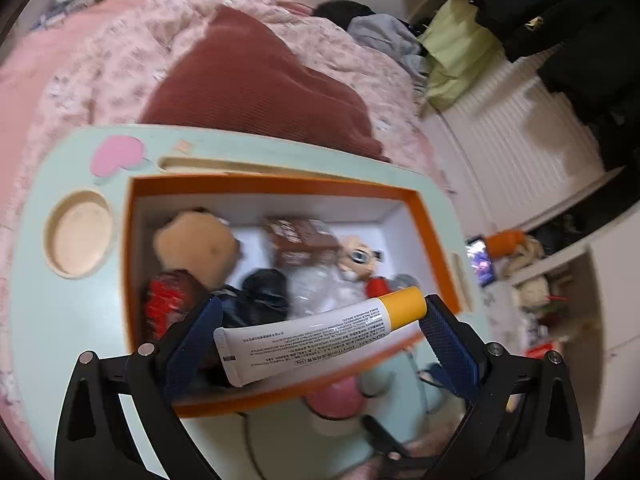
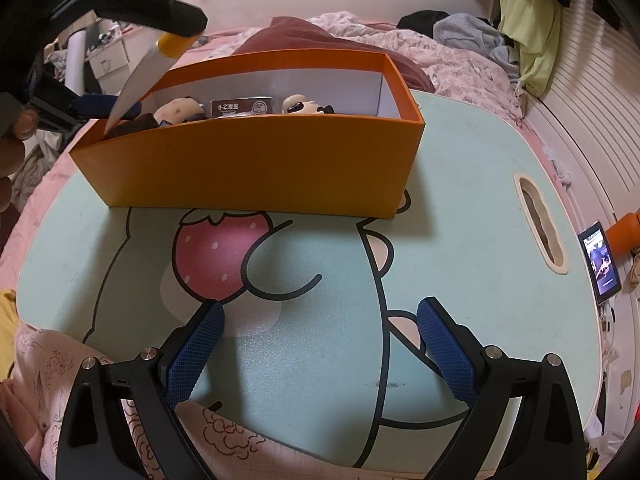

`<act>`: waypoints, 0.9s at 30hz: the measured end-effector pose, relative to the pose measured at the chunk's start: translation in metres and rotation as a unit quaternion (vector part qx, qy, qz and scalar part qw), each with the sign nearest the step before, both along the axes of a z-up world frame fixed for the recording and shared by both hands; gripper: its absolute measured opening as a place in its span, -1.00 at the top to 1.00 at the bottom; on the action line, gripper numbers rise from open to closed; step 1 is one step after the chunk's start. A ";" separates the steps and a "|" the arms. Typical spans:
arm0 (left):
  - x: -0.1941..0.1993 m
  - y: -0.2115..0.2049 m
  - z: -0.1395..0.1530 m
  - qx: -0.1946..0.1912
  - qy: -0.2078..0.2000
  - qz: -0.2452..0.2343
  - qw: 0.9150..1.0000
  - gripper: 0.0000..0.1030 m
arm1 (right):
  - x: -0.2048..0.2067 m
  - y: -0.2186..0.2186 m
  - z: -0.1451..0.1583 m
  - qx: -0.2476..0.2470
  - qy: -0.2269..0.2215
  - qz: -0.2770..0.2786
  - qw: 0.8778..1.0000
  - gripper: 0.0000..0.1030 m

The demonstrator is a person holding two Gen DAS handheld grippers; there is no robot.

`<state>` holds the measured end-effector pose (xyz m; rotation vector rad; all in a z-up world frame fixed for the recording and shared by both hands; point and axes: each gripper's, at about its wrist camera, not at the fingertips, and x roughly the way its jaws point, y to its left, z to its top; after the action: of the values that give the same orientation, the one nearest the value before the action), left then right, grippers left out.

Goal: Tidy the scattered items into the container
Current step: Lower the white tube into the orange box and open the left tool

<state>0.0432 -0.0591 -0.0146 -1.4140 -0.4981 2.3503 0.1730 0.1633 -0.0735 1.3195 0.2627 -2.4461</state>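
An orange box (image 1: 280, 185) (image 2: 248, 160) stands on the mint lap table (image 2: 460, 184). Inside it lie a beige plush (image 1: 196, 244), a brown carton (image 1: 300, 236), a goggle-eyed figure (image 1: 360, 258), a black lump (image 1: 264, 292) and a red packet (image 1: 164, 300). My left gripper (image 1: 322, 304) (image 2: 136, 64) hovers over the box's near left corner, shut lengthwise on a white tube with a yellow cap (image 1: 312, 340) (image 2: 140, 76); the tube's tail dips toward the box. Low over the table's front part, my right gripper (image 2: 320, 308) is open with nothing in it.
The table rests on a bed with a pink quilt (image 1: 120, 60) and a maroon pillow (image 1: 256, 80). It has a round cup recess (image 1: 80, 236) and a handle slot (image 2: 540, 224). A lit phone (image 2: 600, 268) leans at the right. A hand (image 2: 12, 148) shows at left.
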 end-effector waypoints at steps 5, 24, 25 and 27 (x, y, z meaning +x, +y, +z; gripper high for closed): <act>0.004 -0.007 0.012 0.009 0.049 0.009 0.999 -0.89 | 0.000 0.000 0.000 0.000 0.000 0.001 1.000 -0.89; 0.021 -0.014 0.030 0.022 0.086 0.036 0.995 -0.99 | -0.005 -0.001 0.002 -0.028 -0.001 0.005 1.000 -0.89; 0.029 -0.010 0.031 -0.007 0.097 0.035 0.995 -0.99 | -0.005 -0.001 0.002 -0.028 -0.001 0.006 1.000 -0.89; 0.055 0.003 0.033 -0.088 0.123 0.035 0.988 -0.99 | -0.005 -0.002 0.002 -0.029 -0.001 0.005 1.000 -0.89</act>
<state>0.0981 -0.0560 0.0185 -1.1675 -0.2816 2.6360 0.1678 0.1616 -0.0714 1.2926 0.1950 -2.4245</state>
